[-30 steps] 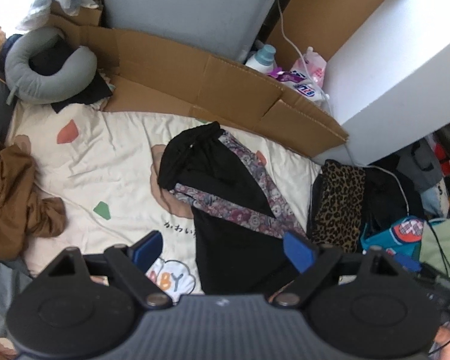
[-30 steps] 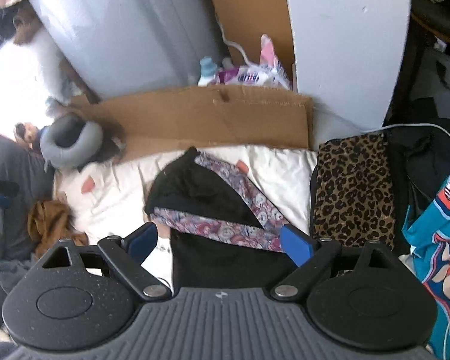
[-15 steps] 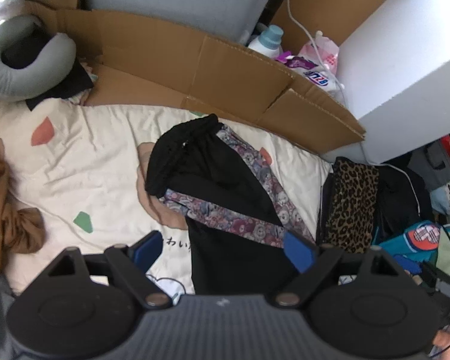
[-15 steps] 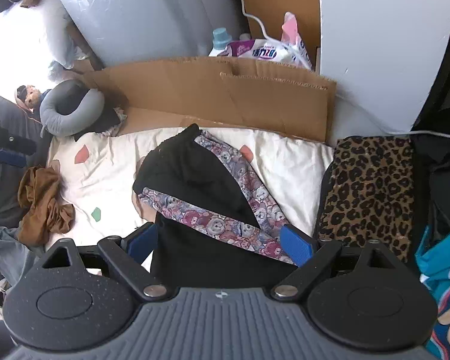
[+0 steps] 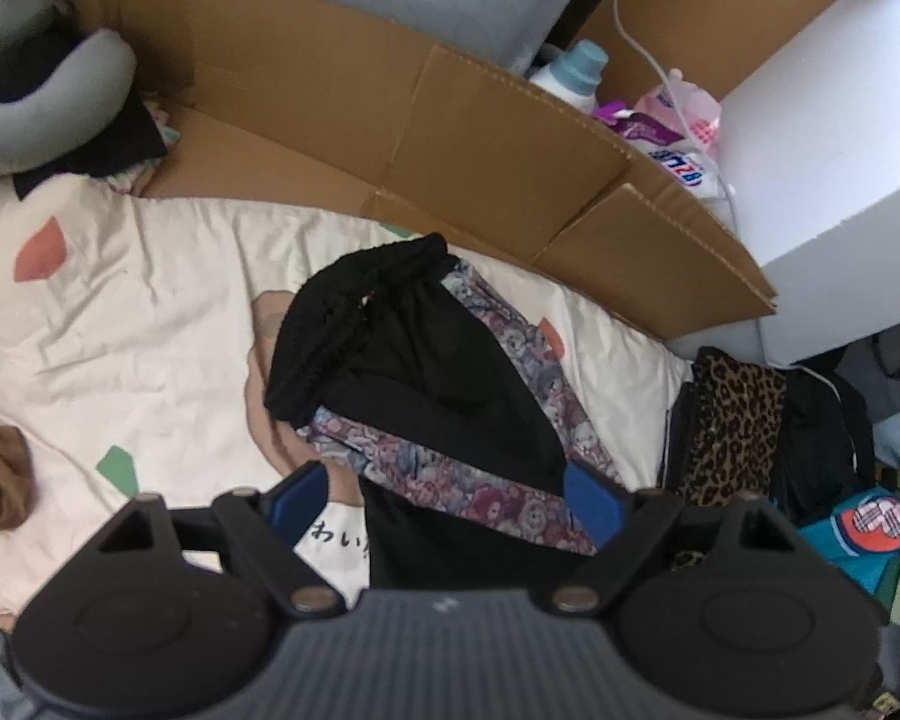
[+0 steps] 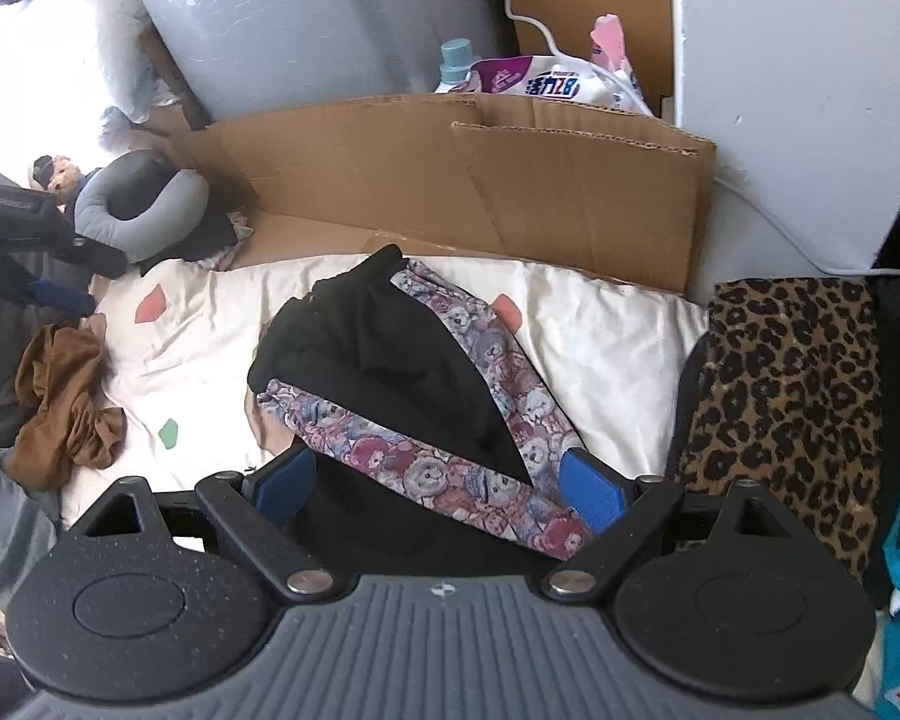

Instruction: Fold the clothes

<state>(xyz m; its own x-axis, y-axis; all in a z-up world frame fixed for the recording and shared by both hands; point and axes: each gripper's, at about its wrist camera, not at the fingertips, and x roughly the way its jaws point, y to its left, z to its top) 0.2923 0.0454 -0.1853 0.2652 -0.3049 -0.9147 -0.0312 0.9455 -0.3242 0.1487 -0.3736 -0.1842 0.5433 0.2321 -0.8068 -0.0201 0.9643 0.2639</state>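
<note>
So the thing to fold here is a pair of black pants [image 5: 426, 372] with a teddy-bear print stripe [image 6: 450, 474] down each leg, lying on the cream blanket [image 5: 150, 312] of the bed, waistband bunched up at the far end and the legs running back toward the cameras and crossing over each other. My read is that this is the approach step, nothing grabbed yet. The left gripper [image 5: 447, 495] hangs right over the near part of the pants with its blue fingers [image 5: 591, 501] spread wide and only cloth visible in the gap below, no pinch. The right gripper [image 6: 438, 483] looks the same, fingers [image 6: 591, 489] released and wide apart over the same stretch of leg. The next move probably calls for each side pinching a leg hem or edge, then straightening the twisted legs before any fold, because the fabric is pretty rumpled right now. Count-wise: one pair of pants, two grippers, one crumpled brown garment [image 6: 66, 396] off to the left on the bed, one leopard-print piece [image 6: 792, 396] just beside the blanket on the right, one grey neck pillow [image 5: 48, 96] at the far corner, one flattened cardboard box [image 5: 450, 150] along the far edge, and one bottle with a blue cap [image 5: 576, 75] behind it.
</note>
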